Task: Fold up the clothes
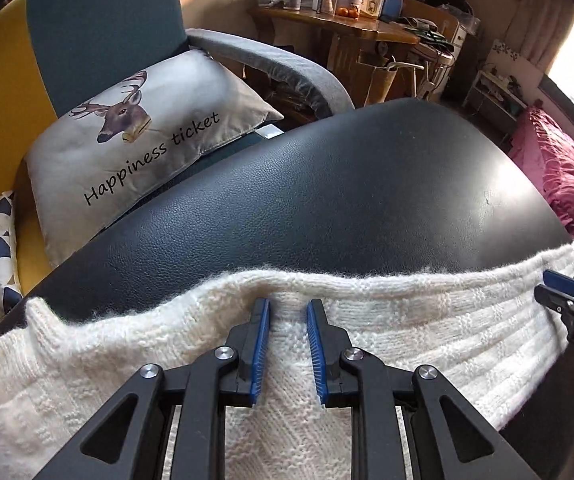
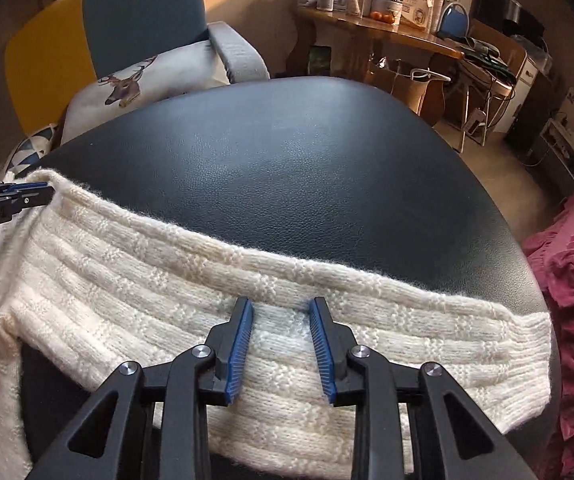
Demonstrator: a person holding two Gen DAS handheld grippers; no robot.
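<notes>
Cream knit fills the near edge of both wrist views: a ribbed sweater (image 2: 247, 292) lies along the 6 o'clock side of a black leather surface (image 2: 295, 172), its far edge running roughly straight from 9 to 3 o'clock. It appears to be doubled over already, so I judge the folding is partly done, with further folds and a final tidy left. The left gripper (image 1: 287, 344) sits low over the knit, pointing toward 12 o'clock, its blue-padded jaws apart with wool between them but not pinched. The right gripper (image 2: 283, 344) takes a matching pose further along the same edge, its jaws likewise apart over the fabric. Both look placed either to take hold or to let go; which one cannot be told. Beyond the surface, a deer-print cushion (image 1: 139, 132) rests on an armchair at 10 o'clock, and a cluttered wooden table (image 1: 339, 26) stands at 1 o'clock.
</notes>
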